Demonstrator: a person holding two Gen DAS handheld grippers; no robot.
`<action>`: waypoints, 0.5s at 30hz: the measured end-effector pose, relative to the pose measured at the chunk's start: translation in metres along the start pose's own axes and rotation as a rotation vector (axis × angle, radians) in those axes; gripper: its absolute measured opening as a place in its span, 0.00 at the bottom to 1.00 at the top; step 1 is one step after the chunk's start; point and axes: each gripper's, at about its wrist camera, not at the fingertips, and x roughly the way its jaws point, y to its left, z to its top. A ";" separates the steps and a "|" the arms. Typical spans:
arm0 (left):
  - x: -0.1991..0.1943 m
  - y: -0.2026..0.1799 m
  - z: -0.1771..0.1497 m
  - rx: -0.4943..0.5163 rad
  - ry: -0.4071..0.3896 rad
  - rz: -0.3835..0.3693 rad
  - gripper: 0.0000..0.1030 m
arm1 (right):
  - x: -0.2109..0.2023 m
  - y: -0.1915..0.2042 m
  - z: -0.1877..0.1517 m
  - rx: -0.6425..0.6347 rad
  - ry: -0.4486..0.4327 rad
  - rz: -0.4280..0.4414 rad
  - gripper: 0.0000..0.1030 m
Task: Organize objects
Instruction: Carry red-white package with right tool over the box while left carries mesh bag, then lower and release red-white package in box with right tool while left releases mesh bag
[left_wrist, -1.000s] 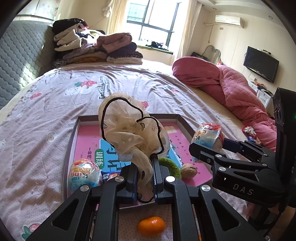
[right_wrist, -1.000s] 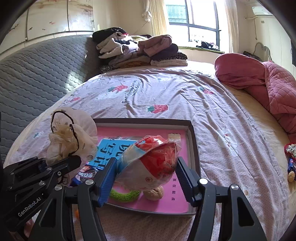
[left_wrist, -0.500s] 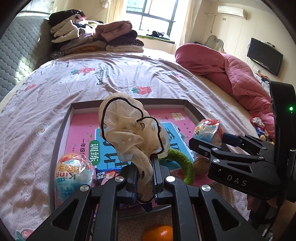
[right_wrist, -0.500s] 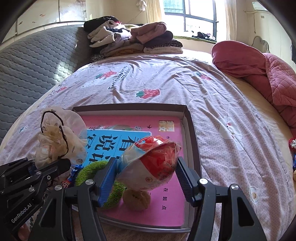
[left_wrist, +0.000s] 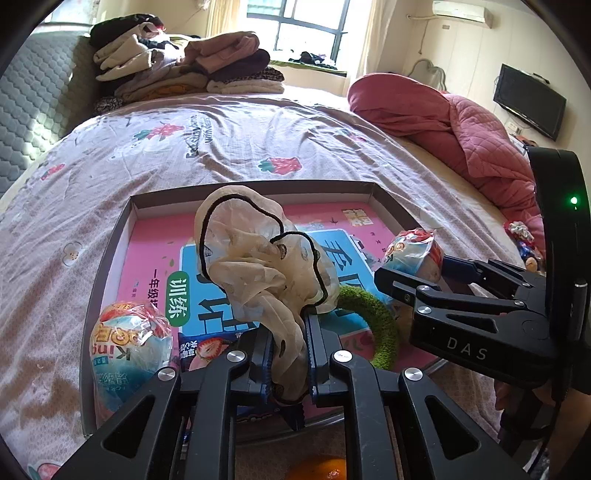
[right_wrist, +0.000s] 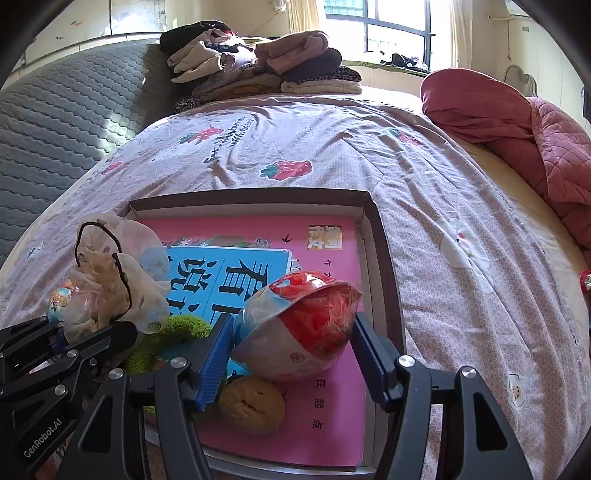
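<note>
My left gripper (left_wrist: 289, 354) is shut on a cream scrunchie with a black edge (left_wrist: 258, 266), held above the near edge of a shallow box (left_wrist: 122, 229) lined with a pink book. My right gripper (right_wrist: 291, 347) is shut on a red and white wrapped egg toy (right_wrist: 299, 328), held over the box's right part. The scrunchie (right_wrist: 114, 280) also shows in the right wrist view. In the box lie a second wrapped egg toy (left_wrist: 129, 347), a green fuzzy ring (left_wrist: 373, 325), a walnut (right_wrist: 253, 404) and a small snack packet (left_wrist: 203, 350).
The box sits on a bed with a pale strawberry-print sheet (left_wrist: 229, 140). An orange (left_wrist: 321, 469) lies below the left gripper. Folded clothes (left_wrist: 177, 70) are stacked at the head. A pink quilt (left_wrist: 443, 122) lies at the right. A grey padded headboard (right_wrist: 55, 122) stands at the left.
Both grippers have moved forward over the box with their loads. The box now fills more of both views and the walnut lies under the right gripper.
</note>
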 end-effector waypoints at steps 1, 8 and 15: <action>0.000 0.000 0.000 0.002 0.001 0.000 0.16 | 0.000 0.000 0.000 0.001 0.002 0.000 0.62; 0.002 -0.001 -0.001 0.007 0.015 0.009 0.23 | 0.001 -0.002 0.001 0.024 0.014 0.004 0.62; 0.000 -0.001 -0.002 0.004 0.016 0.014 0.24 | 0.001 -0.004 0.002 0.038 0.030 0.002 0.62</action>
